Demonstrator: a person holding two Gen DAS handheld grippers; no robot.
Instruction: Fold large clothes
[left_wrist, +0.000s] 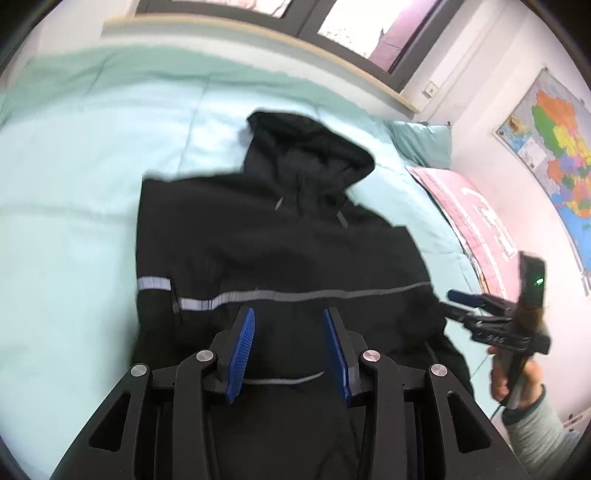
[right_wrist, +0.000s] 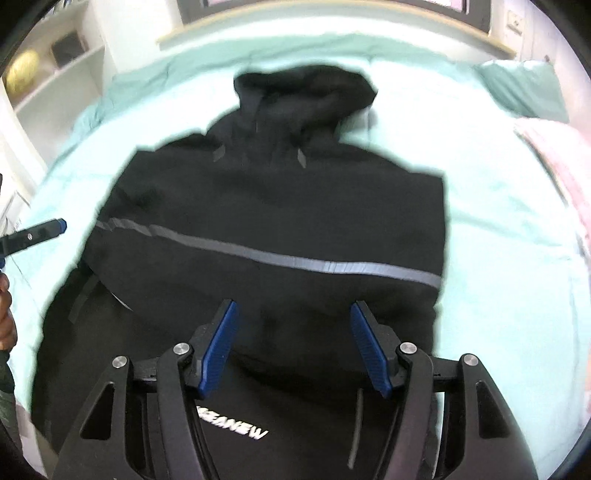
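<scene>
A black hooded jacket (left_wrist: 280, 236) with a grey reflective stripe (right_wrist: 295, 258) lies flat on a pale green bed (left_wrist: 74, 206), hood pointing toward the window (left_wrist: 354, 26) and two pillows (left_wrist: 472, 218) beside it near a wall map (left_wrist: 554, 147). The left gripper (left_wrist: 290, 325) hovers over the jacket's lower half, jaws apart and holding nothing. The right gripper (right_wrist: 291, 317) hangs above the jacket too, jaws wide apart and empty; shelves (right_wrist: 59, 62) at the bed's far left hold a yellow ball and a dark box.
</scene>
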